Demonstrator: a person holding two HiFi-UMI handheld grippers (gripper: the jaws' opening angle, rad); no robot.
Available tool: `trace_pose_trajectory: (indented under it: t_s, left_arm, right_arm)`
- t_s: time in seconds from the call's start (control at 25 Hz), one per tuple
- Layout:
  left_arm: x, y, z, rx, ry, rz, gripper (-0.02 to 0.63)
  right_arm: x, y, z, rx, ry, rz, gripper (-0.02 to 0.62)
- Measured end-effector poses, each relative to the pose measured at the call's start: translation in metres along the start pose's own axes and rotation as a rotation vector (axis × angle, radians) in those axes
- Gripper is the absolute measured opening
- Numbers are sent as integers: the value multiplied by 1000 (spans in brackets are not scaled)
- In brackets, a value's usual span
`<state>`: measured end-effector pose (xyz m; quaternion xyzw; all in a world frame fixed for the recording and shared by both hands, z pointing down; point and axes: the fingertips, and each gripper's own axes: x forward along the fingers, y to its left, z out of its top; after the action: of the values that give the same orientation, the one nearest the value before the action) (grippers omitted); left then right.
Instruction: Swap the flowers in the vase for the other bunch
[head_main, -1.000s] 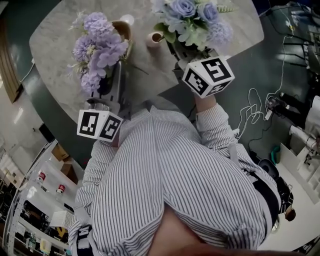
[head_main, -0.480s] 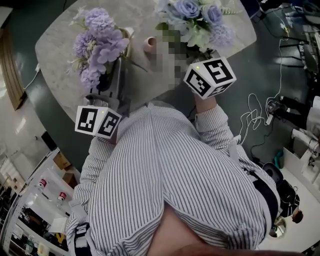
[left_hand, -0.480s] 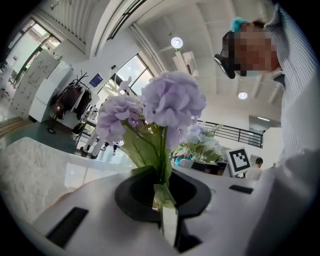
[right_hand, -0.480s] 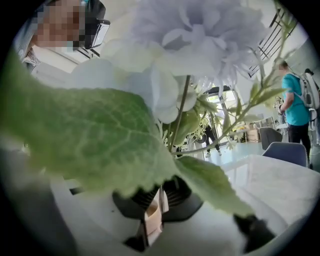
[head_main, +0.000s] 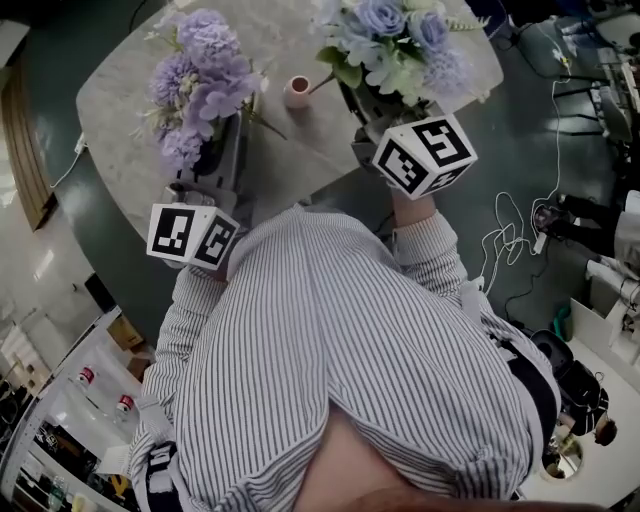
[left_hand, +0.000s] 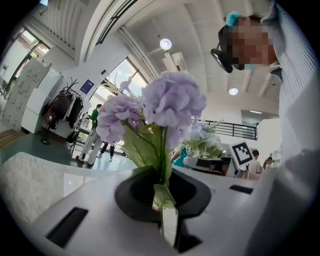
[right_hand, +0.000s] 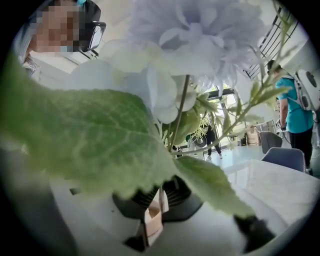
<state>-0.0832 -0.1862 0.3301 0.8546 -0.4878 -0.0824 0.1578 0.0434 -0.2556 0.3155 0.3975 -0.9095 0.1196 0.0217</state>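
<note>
Worktop: the pale marbled worktop (head_main: 115, 120) runs across the top of the head view.
Left gripper: my left gripper (left_hand: 162, 200) points up the frame at the left of the head view. Its marker cube (head_main: 192, 233) sits at the worktop's near edge.
Left fingers: in the left gripper view my fingers (left_hand: 134, 197) stand narrow, pinched on the green stems of the purple bunch (head_main: 198, 85).
Purple bunch: it is at the upper left of the head view, over the worktop, with its heads spreading beyond my fingers.
Vase: the small pink vase (head_main: 297, 91) stands upright on the worktop at the upper middle, between the two bunches and apart from both grippers. A green leaf from the right-hand bunch reaches toward its rim; I cannot tell whether it touches.
Pale blue bunch: the pale blue bunch (head_main: 388, 40) is at the upper right of the head view, over the worktop's right end.
Right gripper: my right gripper (right_hand: 154, 207) shows below that bunch in the head view, marker cube (head_main: 425, 153) nearest me.
Right fingers: these fingers (right_hand: 181, 196) are nearly together, clamped on the bunch's cream-wrapped stem end. Leaves and petals fill most of the right gripper view.
Cables: white cables (head_main: 505, 225) lie on the dark floor at the right.
</note>
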Motion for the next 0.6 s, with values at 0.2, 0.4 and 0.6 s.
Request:
trace_pose_trajectory:
  t_s: [0.2, 0.4, 0.6]
  left_arm:
    - [-3, -8, 9, 21, -22, -19, 38]
    - [-1, -5, 10, 40, -12, -51, 38]
    - [-1, -6, 11, 45, -10, -75, 38]
  right_arm:
    - [-17, 7, 3, -16, -5, -9, 21]
    - [-24, 10, 0, -22, -3, -33, 21]
    - [-34, 11, -3, -30, 1, -66, 21]
